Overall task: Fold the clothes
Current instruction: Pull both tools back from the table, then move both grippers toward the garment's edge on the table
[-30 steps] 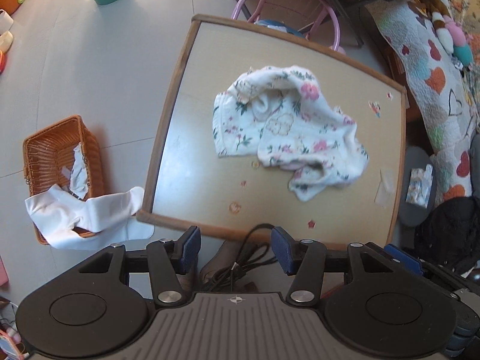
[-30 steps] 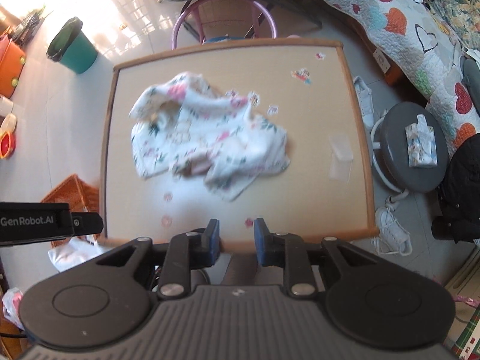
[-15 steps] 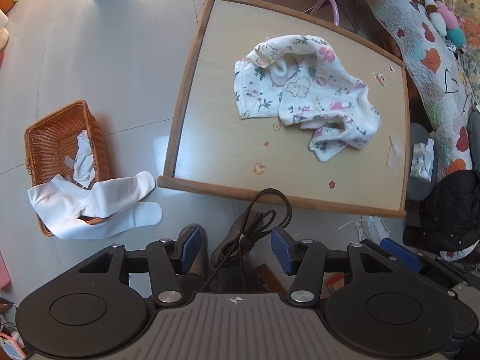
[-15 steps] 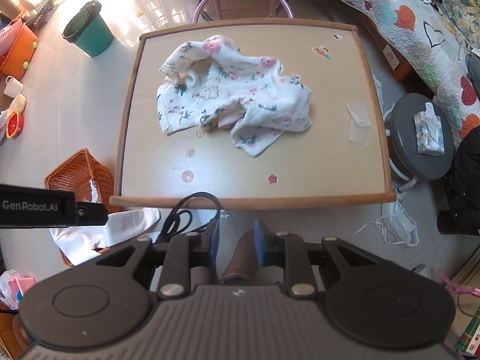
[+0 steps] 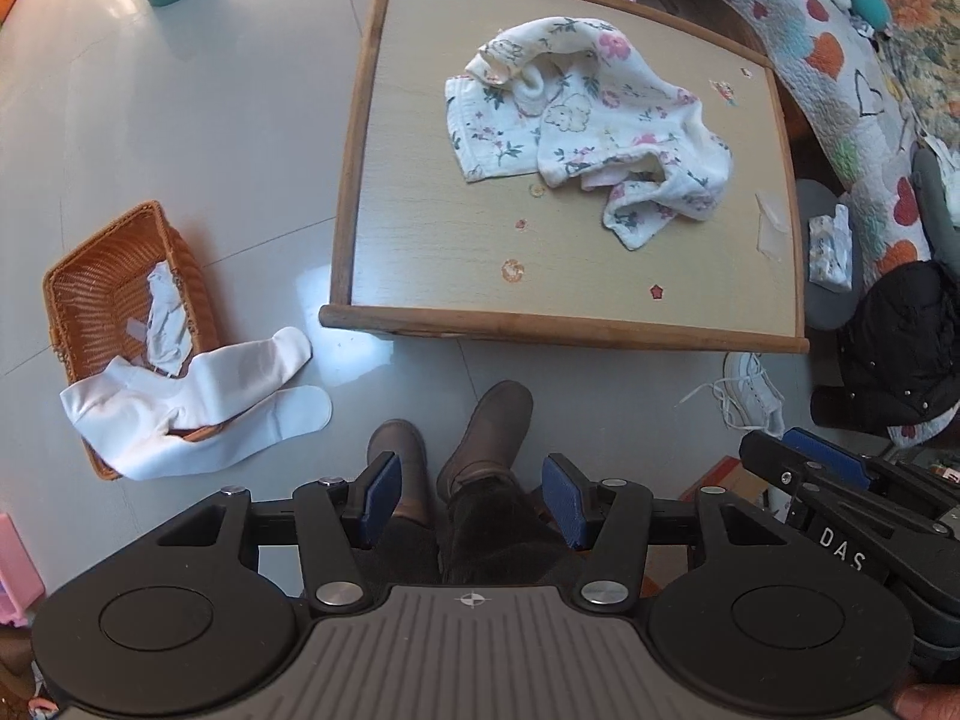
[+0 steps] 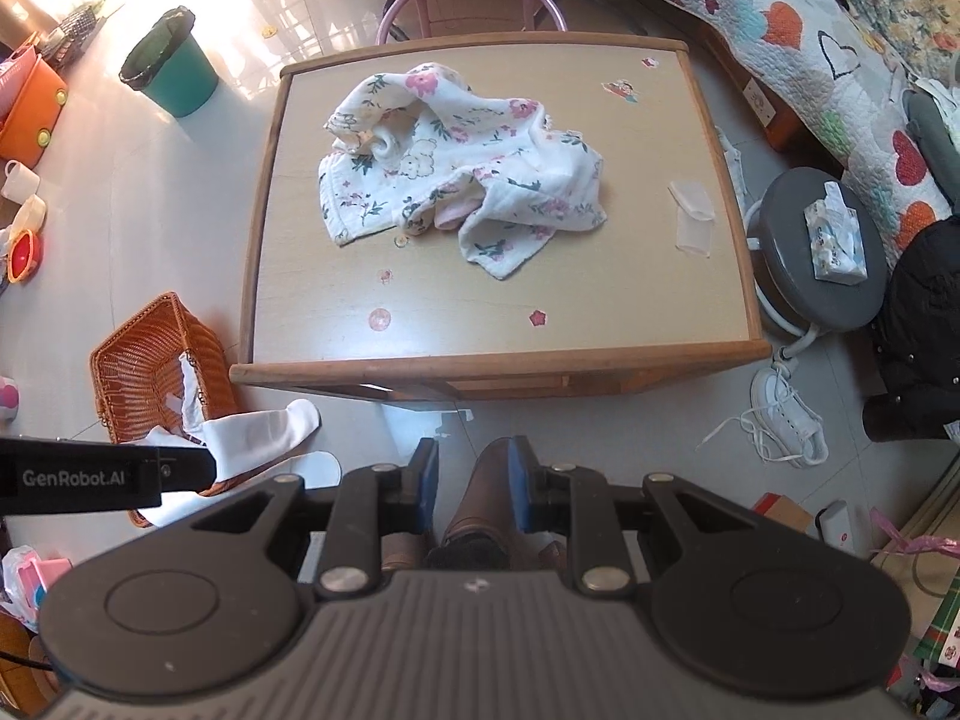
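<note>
From my station, starting at the left, I saw an orange wicker basket on the pale tiled floor, with a white garment draped over its near rim and spilling onto the tiles. Next came my left gripper, pointed steeply down over the floor with its blue pads standing apart and nothing between them; below the gap I could see the person's two brown boots. The floral garment, the piece to be folded, lay crumpled in a loose heap on the wooden-edged bench, towards its far half, well apart from the left gripper and beyond the bench's near edge. In the right wrist view the same floral garment sat a little left of the bench's middle, one corner trailing toward the near side. My right gripper hung over the floor short of the bench, its pads drawn fairly close together yet parted, gripping nothing, with one boot visible under them. The garment lay ahead of it, across the near bench edge, untouched. Farther right stood a grey stool carrying a tissue pack, with a white sneaker on the floor beside it and a heart-patterned quilt beyond.
</note>
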{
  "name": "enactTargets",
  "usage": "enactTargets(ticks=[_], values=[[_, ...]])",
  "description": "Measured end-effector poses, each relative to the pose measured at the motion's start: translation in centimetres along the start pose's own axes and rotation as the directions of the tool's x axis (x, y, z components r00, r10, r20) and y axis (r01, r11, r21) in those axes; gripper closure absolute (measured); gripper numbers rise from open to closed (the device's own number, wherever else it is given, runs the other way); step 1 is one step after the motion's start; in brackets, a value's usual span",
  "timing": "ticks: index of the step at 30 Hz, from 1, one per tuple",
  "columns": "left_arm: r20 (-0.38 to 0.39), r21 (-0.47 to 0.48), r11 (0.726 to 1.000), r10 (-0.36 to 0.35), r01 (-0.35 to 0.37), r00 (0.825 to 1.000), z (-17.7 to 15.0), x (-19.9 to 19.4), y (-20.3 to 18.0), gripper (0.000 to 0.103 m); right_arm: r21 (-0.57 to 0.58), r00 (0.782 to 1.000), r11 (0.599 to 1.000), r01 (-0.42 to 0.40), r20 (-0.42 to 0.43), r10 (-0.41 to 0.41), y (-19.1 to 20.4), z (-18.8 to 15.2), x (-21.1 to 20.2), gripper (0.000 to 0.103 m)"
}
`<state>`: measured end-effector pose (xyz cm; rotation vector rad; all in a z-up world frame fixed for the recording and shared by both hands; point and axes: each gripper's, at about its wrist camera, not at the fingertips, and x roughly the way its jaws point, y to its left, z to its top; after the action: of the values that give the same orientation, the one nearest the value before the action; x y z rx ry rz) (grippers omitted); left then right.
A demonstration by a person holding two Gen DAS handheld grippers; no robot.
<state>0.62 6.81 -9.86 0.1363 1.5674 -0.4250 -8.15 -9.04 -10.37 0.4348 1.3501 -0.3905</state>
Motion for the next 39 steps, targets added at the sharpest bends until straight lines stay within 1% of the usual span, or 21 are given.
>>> enactTargets(ticks=[8, 13, 18, 20, 22, 26, 28, 34, 39], values=[[0.040, 0.022, 0.999, -0.050, 0.049, 0.998, 0.9, 2.9, -0.5, 0.048, 0.019, 0.999, 1.000, -0.010, 0.034, 0.010, -1.6, -0.4, 2.5, 0.079], [0.064, 0.010, 0.999, -0.052, 0.051, 0.997, 2.5, 5.9, -0.9, 0.048, 0.012, 0.998, 0.999, -0.040, 0.057, 0.039, -3.0, 0.5, 4.8, 0.079], [0.104, -0.054, 0.998, -0.028, 0.034, 0.994, 5.2, 8.6, -1.0, 0.048, -0.045, 0.998, 0.998, -0.041, 0.038, 0.042, -4.1, 2.6, 7.6, 0.079], [0.105, -0.068, 0.998, -0.005, 0.012, 0.994, 6.4, 9.8, -1.3, 0.049, -0.075, 0.998, 0.996, -0.048, 0.039, 0.051, -4.4, 3.6, 8.4, 0.079], [0.113, -0.086, 0.996, 0.017, -0.007, 0.993, 7.5, 10.7, -1.8, 0.053, -0.112, 0.997, 0.992, -0.053, 0.043, 0.058, -4.6, 4.7, 8.9, 0.079], [0.133, -0.116, 0.993, 0.053, -0.037, 0.990, 9.6, 12.3, -2.7, 0.053, -0.206, 0.996, 0.977, -0.064, 0.045, 0.075, -4.4, 7.0, 9.7, 0.079], [0.142, -0.116, 0.992, 0.068, -0.052, 0.987, 10.5, 13.0, -3.3, 0.053, -0.245, 0.995, 0.967, -0.072, 0.052, 0.087, -4.3, 8.3, 10.0, 0.079], [0.166, -0.067, 0.993, 0.105, -0.095, 0.981, 12.6, 14.9, -5.5, 0.053, -0.314, 0.990, 0.944, -0.100, 0.066, 0.127, -3.9, 11.2, 10.9, 0.079], [0.181, -0.019, 0.992, 0.128, -0.127, 0.975, 14.0, 16.1, -6.5, 0.053, -0.320, 0.988, 0.941, -0.113, 0.065, 0.141, -3.6, 12.8, 12.0, 0.079]])
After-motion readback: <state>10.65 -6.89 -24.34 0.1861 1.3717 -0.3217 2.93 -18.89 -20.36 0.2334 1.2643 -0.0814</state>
